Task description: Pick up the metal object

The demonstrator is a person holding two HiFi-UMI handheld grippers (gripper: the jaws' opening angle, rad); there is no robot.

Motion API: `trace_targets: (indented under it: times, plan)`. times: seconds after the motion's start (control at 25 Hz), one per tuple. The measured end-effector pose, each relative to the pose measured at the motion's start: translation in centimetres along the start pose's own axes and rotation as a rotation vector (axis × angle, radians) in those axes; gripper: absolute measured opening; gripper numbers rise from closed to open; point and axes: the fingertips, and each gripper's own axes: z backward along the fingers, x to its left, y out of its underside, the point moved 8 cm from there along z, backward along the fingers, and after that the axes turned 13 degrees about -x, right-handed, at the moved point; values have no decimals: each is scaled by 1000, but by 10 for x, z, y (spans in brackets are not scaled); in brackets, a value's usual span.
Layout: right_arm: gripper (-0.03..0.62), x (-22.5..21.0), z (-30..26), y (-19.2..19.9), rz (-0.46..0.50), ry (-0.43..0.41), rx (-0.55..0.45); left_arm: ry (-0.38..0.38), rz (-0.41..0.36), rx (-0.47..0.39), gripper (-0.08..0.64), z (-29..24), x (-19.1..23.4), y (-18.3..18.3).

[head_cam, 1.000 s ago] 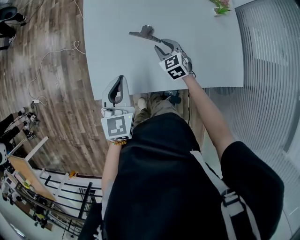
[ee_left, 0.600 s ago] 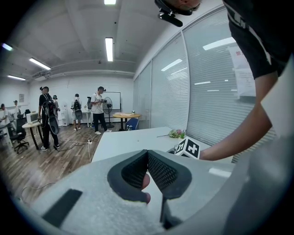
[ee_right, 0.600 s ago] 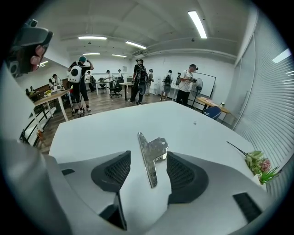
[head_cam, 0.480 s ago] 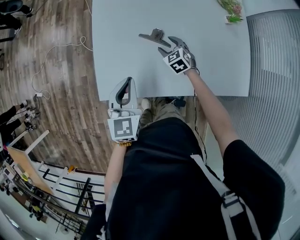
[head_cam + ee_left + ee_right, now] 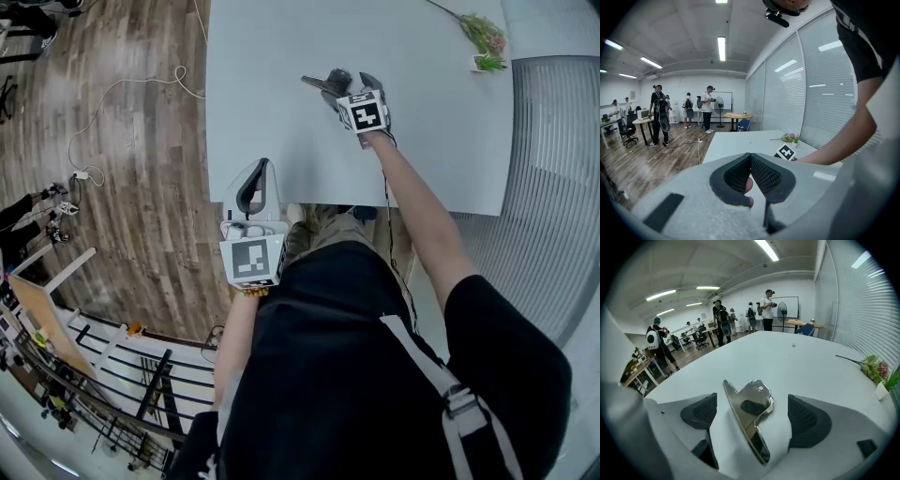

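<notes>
The metal object (image 5: 749, 414), a shiny bent steel clip, lies on the white table (image 5: 272, 103). In the right gripper view it sits between the two dark pads (image 5: 700, 414), and neither pad touches it. My right gripper (image 5: 751, 412) is at the object with its jaws opening wide. From the head view the metal object (image 5: 320, 82) pokes out left of the right gripper (image 5: 349, 84), just beyond its marker cube. My left gripper (image 5: 251, 184) hangs at the table's near edge, pads pressed together with nothing held. The left gripper (image 5: 751, 174) points across the table.
A small potted plant (image 5: 485, 39) stands at the table's far right corner, also seen as the plant (image 5: 877, 370) in the right gripper view. Wood floor with a cable (image 5: 122, 89) lies left of the table. Several people (image 5: 658, 112) stand far back in the room.
My right gripper has moved forward over the metal object and its jaws have spread around it. The left gripper has stayed shut at the table's near edge.
</notes>
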Motion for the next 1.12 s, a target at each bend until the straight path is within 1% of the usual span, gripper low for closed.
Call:
trace_targets:
  times: [0.12, 0.36, 0.44, 0.52, 0.68, 0.84, 1.0, 1.12]
  plan:
    - [479, -1, -16, -4, 13, 41, 12, -21, 6, -11, 11, 3, 7, -1]
    - [479, 1, -35, -4, 37, 15, 77, -81, 7, -5, 11, 10, 22, -6]
    - [479, 0, -39, 4, 42, 11, 111, -81, 3, -12, 11, 13, 25, -3]
    - [482, 0, -40, 10, 31, 13, 112, -86, 2, -22, 11, 13, 27, -4]
    - [464, 1, -37, 8, 42, 13, 90, -114, 17, -16, 11, 17, 31, -6]
    - [445, 2, -37, 5, 60, -13, 97, -105, 11, -33, 11, 21, 33, -4]
    - [395, 4, -40, 6, 81, -37, 100, -96, 9, -46, 11, 23, 32, 2]
    - [366, 8, -39, 6, 90, -46, 112, -106, 16, -46, 11, 27, 32, 3]
